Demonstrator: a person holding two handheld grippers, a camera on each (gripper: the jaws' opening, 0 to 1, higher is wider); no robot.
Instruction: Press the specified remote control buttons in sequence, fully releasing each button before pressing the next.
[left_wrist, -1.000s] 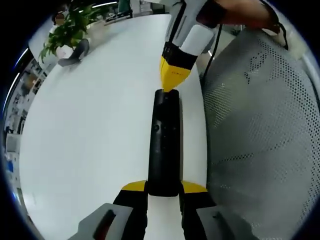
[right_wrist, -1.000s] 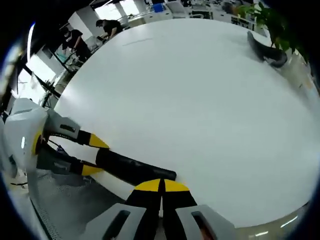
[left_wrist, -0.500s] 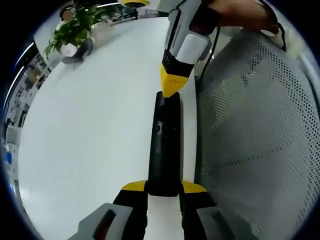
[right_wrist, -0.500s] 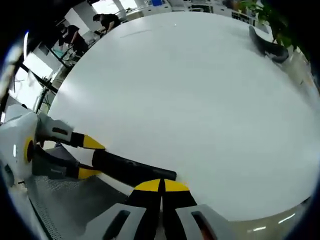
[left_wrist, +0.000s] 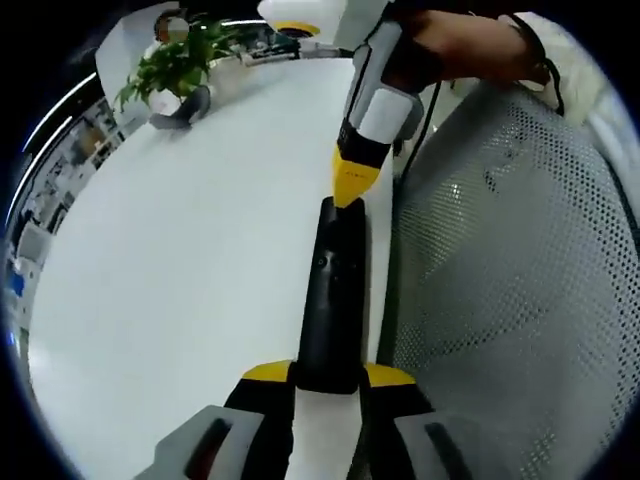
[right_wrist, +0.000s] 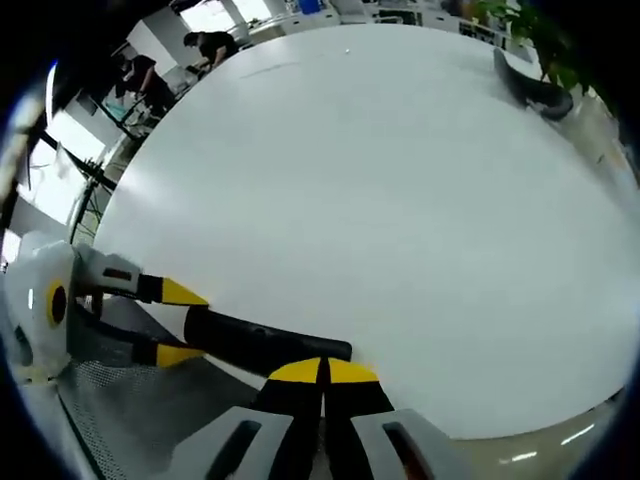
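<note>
A long black remote control (left_wrist: 330, 290) lies lengthwise above the white table's (left_wrist: 180, 260) right edge, its near end clamped between the yellow-tipped jaws of my left gripper (left_wrist: 329, 375). My right gripper (left_wrist: 350, 185), held by a hand, comes down from the top with its jaws shut and its yellow tip on the remote's far end. In the right gripper view the shut right gripper (right_wrist: 321, 370) rests on one end of the remote control (right_wrist: 260, 340), and the left gripper (right_wrist: 182, 322) grips the other end at the left.
A grey mesh chair (left_wrist: 500, 300) stands close along the table's right side. A potted plant (left_wrist: 185, 60) and a dark curved object (left_wrist: 180, 108) sit at the table's far end. People stand at desks in the background (right_wrist: 200, 50).
Both views have shifted a little with the hands. The right gripper's tip stays at the remote's far end and the left gripper keeps its hold.
</note>
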